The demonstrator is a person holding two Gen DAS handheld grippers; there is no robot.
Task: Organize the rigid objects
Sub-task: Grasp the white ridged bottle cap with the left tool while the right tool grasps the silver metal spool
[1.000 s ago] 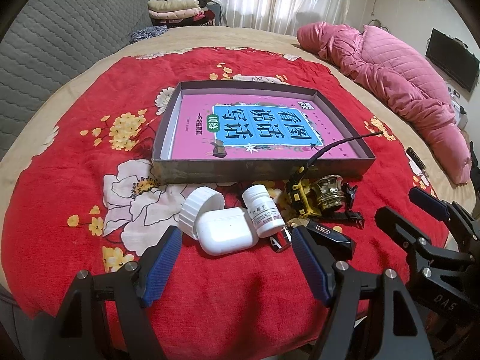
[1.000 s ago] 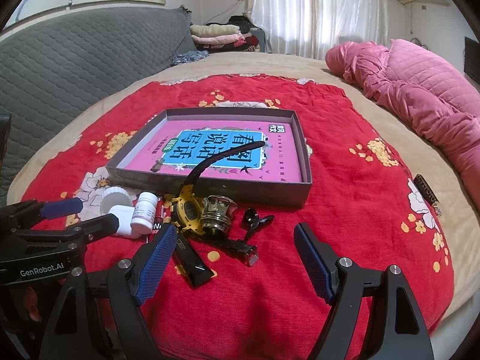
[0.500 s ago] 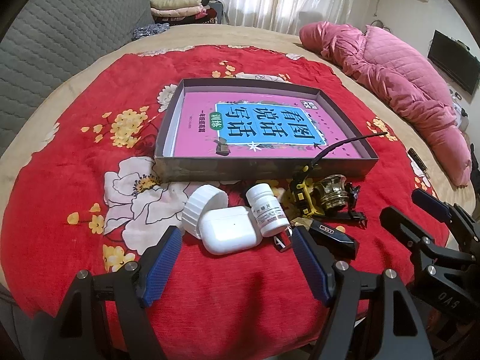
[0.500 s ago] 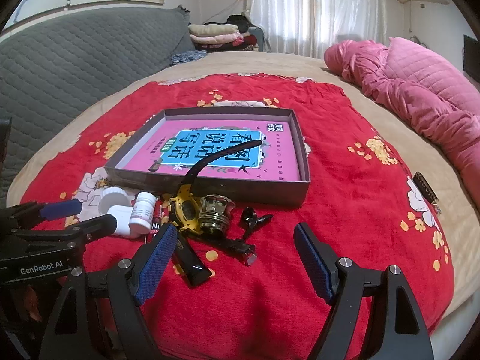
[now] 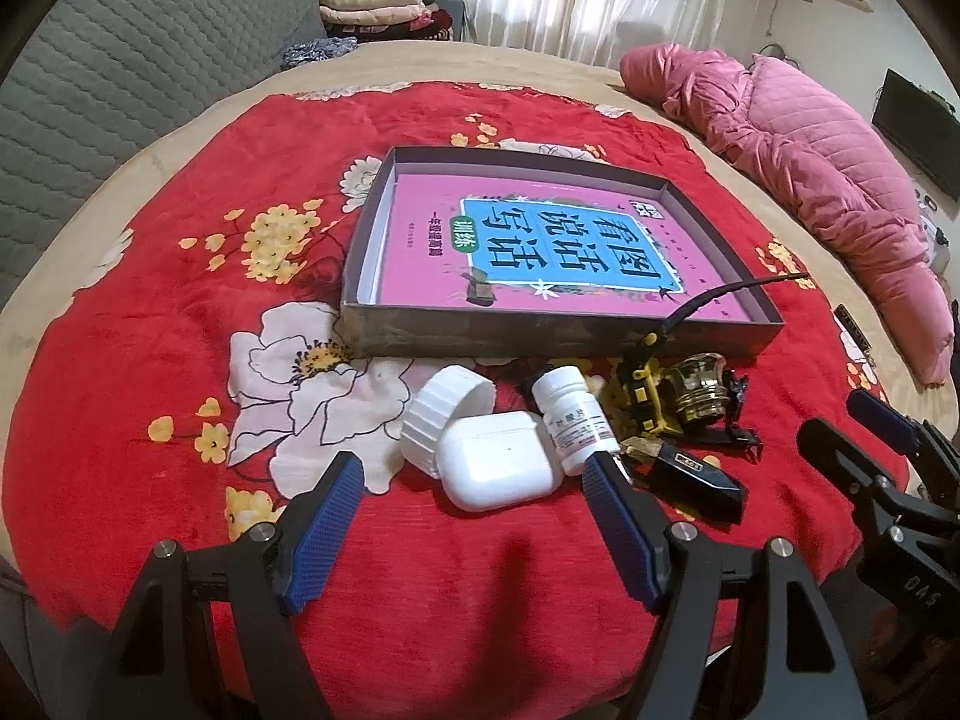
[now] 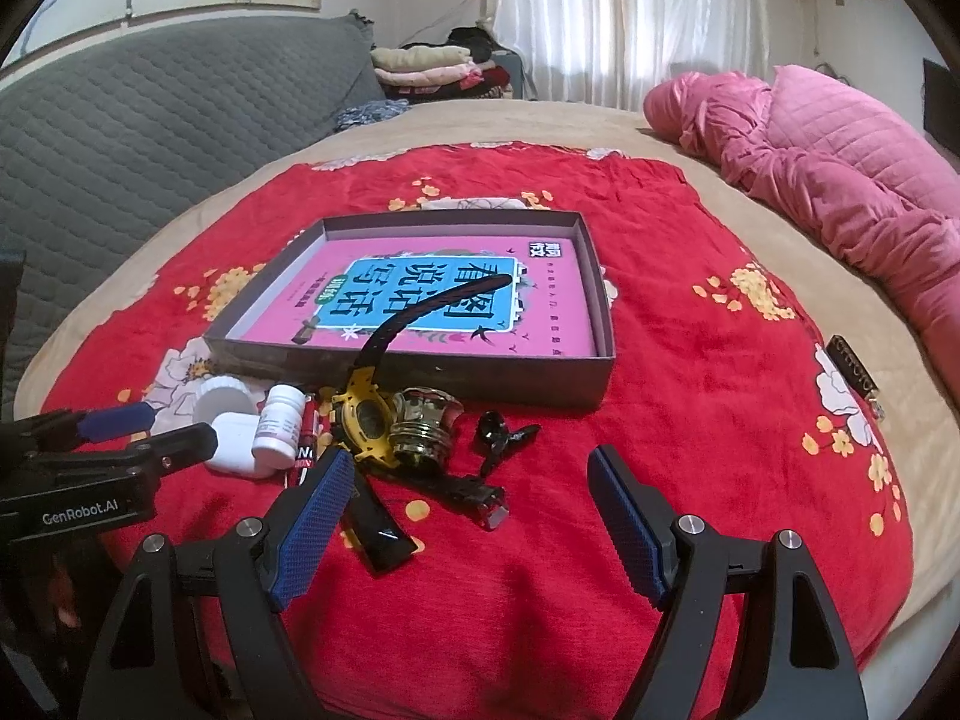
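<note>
We're running both claws empty with jaws spread wide: left claw [image 5: 474, 531], right claw [image 6: 465, 525]. Nothing is gripped yet.

The shallow box tray [image 5: 558, 345] is our landmark. It's sitting on the red floral blanket [image 5: 150, 324] on the bed, with a pink book [image 5: 540, 252] lying flat inside. All the loose items are lying in a cluster just in front of the tray's near wall.

Handling, as we're judging it:
- White earbud case [image 5: 495, 468]: light, hard, glossy and rounded, so it's probably slippery. We're favouring a squeeze across its short sides.
- White pill bottle [image 5: 573, 420]: light, stiff, tipped over against the case. Taking it across the body.
- White ribbed cap [image 5: 444, 414]: light, and the ridges are giving grip.
- Yellow watch [image 6: 363, 420]: stiff casing, floppy black strap sticking up over the tray's near wall. Gripping the casing, not the strap.
- Brass fitting [image 6: 423, 429]: likely the heaviest piece, touching the watch.
- Black clip [image 6: 498, 432] and black rectangular piece [image 6: 378, 522]: small, low-lying, awkward on soft fabric.

The earbud case is lying nearest the tray-side of the left claw, roughly centred in its gap. The watch and brass fitting are lying between the right claw's left finger [image 6: 309, 531] and the tray.

The blanket is soft, so we're expecting items to sink when pressed.
</note>
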